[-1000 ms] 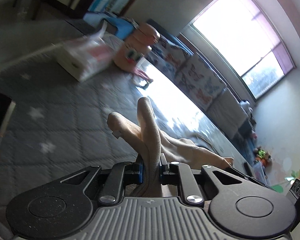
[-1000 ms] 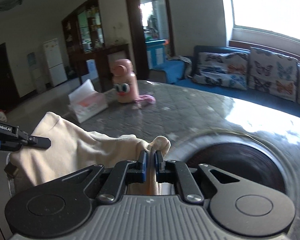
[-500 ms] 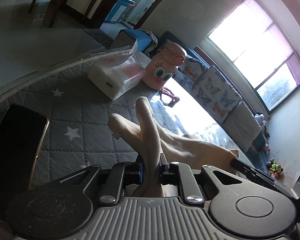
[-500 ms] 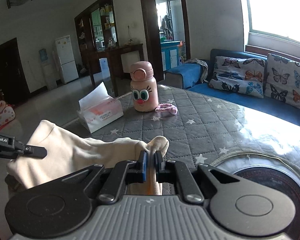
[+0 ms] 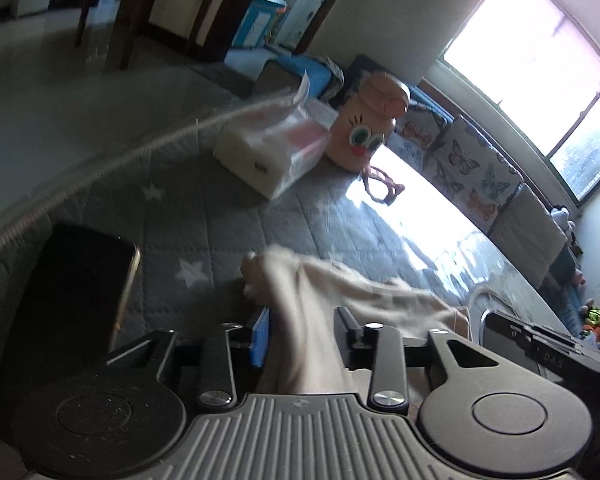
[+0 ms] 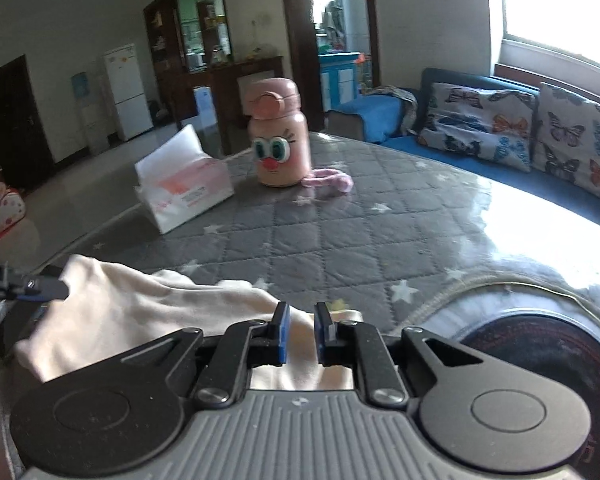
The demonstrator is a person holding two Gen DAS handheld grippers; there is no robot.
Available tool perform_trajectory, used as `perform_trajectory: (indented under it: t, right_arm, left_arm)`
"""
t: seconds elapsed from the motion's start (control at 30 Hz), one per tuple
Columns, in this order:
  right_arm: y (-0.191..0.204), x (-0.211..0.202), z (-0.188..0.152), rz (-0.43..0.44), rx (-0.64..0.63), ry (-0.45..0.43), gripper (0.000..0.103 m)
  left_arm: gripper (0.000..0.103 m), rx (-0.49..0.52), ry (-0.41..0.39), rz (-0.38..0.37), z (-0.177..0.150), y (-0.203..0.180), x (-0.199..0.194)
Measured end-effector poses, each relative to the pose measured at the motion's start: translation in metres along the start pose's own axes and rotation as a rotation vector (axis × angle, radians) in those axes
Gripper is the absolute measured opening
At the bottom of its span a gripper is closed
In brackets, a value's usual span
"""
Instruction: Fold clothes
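Observation:
A beige garment (image 6: pixel 140 312) lies bunched on the grey quilted table cover (image 6: pixel 340 240), stretched between my two grippers. My left gripper (image 5: pixel 302 322) has its jaws opening; a blurred fold of the garment (image 5: pixel 308 308) slumps loosely between them, and the pads are not squeezing it. My right gripper (image 6: pixel 302 330) is opening too, with a narrow gap over the garment's other end, which lies in and under that gap. The left gripper's tip (image 6: pixel 40 288) shows at the garment's far left corner, and the right gripper's body (image 5: pixel 540 344) shows at the left wrist view's right edge.
A black phone (image 5: pixel 72 300) lies left of the garment. Farther back stand a tissue pack (image 6: pixel 184 188), a pink cartoon bottle (image 6: pixel 278 140) and a pink hair tie (image 6: pixel 328 180). A dark round disc (image 6: pixel 540 356) sits at the right. A blue sofa with butterfly cushions (image 6: pixel 480 124) runs behind the table.
Both pairs of jaws have parted from a tight pinch. The folds that stood up between the pads have slumped onto the table. Both grippers have moved forward and a little lower.

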State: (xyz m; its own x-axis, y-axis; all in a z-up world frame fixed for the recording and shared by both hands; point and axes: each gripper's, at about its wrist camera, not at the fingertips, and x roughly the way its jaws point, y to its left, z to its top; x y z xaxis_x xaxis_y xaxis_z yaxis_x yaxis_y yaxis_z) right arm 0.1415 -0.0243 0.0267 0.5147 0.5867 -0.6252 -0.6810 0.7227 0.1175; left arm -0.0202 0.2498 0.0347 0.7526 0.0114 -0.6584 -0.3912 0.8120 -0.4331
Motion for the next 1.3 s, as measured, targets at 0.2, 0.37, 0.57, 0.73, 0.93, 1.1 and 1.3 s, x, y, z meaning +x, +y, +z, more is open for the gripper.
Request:
perform_trajectory:
  t: [0.2,0.37,0.57,0.73,0.93,1.1,1.3]
  right_arm:
    - [0.015,0.016,0.003,0.05,-0.017,0.021,0.017]
    - [0.019,0.031,0.002,0.068,-0.013,0.046,0.018]
    - [0.019,0.044,0.002,0.072,-0.012,0.06,0.02]
    - [0.018,0.052,0.002,0.079,-0.009,0.063,0.026]
    - [0.015,0.062,-0.003,0.091,-0.001,0.074,0.027]
    - [0.015,0.057,0.002,0.109,0.004,0.05,0.027]
    - [0.023,0.065,0.007,0.126,-0.005,0.046,0.027]
  left_arm:
    - [0.039,0.037,0.0,-0.018,0.005,-0.013,0.007]
    - [0.037,0.069,0.053,-0.068,0.001,-0.031,0.026]
    - [0.034,0.128,0.094,-0.109,-0.004,-0.057,0.049]
    - [0.033,0.158,0.121,-0.106,-0.005,-0.067,0.071]
    - [0.033,0.167,0.126,-0.096,-0.002,-0.067,0.082]
    - [0.033,0.157,0.101,-0.117,0.004,-0.068,0.074]
    - [0.033,0.129,0.11,-0.069,0.008,-0.063,0.088]
